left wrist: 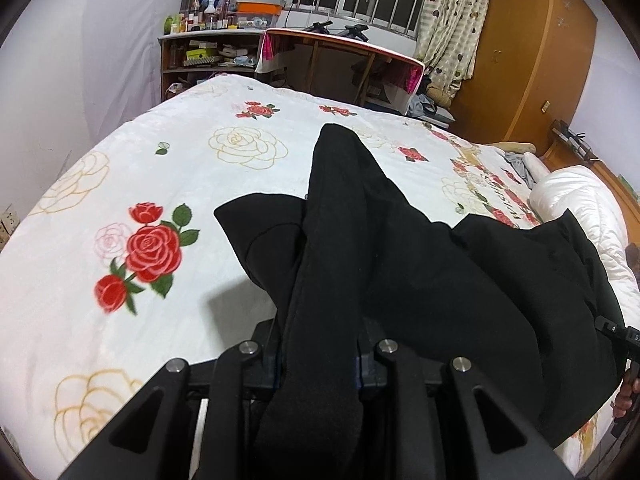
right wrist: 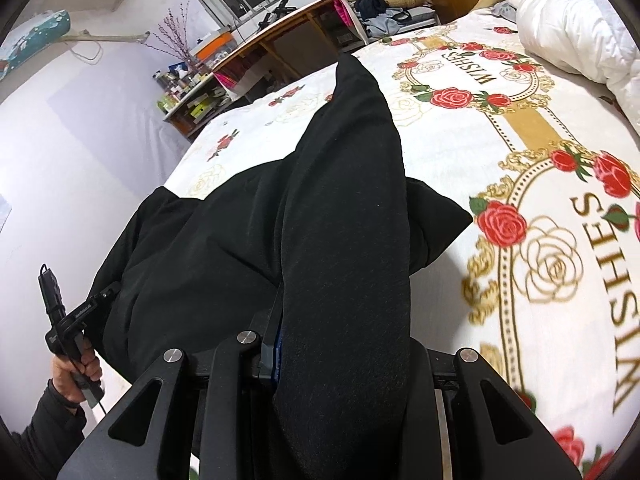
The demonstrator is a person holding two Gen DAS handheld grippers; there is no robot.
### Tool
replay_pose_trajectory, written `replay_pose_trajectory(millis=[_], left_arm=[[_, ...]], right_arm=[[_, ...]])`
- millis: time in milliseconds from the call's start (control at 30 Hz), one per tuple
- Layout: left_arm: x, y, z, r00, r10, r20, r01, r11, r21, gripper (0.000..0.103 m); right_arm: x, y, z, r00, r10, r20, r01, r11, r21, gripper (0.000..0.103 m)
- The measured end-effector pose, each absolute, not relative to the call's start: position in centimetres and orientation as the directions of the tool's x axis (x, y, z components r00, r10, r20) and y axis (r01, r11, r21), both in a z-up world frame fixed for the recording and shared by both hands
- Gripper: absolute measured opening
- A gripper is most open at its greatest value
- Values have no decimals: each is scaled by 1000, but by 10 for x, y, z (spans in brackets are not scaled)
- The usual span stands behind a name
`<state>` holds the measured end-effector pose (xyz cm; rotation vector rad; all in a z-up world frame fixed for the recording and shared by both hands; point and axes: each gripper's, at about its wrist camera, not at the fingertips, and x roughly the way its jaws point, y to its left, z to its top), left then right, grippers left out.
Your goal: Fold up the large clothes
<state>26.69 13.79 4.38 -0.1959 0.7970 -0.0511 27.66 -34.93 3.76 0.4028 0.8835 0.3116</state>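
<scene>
A large black garment (left wrist: 400, 248) lies spread on the bed, with one long part stretched away toward the far edge. My left gripper (left wrist: 320, 360) is shut on a thick fold of it, which drapes over and hides the fingertips. The same garment (right wrist: 320, 208) fills the right wrist view, where my right gripper (right wrist: 340, 364) is shut on another fold; the cloth covers the right finger. The other hand-held gripper shows at the right edge of the left view (left wrist: 624, 344) and at the left of the right view (right wrist: 68, 320).
The bed carries a white blanket (left wrist: 140, 184) with red roses and gold lettering (right wrist: 560, 200). A white pillow or duvet (right wrist: 580, 20) lies at the head. A desk (left wrist: 344, 64), cluttered shelves (left wrist: 204, 56) and a wooden wardrobe (left wrist: 532, 52) stand beyond the bed.
</scene>
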Motion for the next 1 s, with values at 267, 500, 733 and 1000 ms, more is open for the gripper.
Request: replay_pose_trajectory(millis=[267,500,733,1000], left_arm=[[203,142,62,718,-134,-683,-11,979,-204,24],[154,145,65,728,-132,-672,-10,979,-203,24],[122,147,40,700,-120,-704,-17,983,-184,24],[108,163,-43,572,-122,-811,-132,962,-237,32]], right_arm=[[218,-351,49,605,436,-666,-114,875,470,27],[175,-353,45,609,450,-654,-124,868,481,27],[140,-358,24,586,448,-675,-96,866,491,27],[138,-376,-55,476,429,-768,67,853,518,44]])
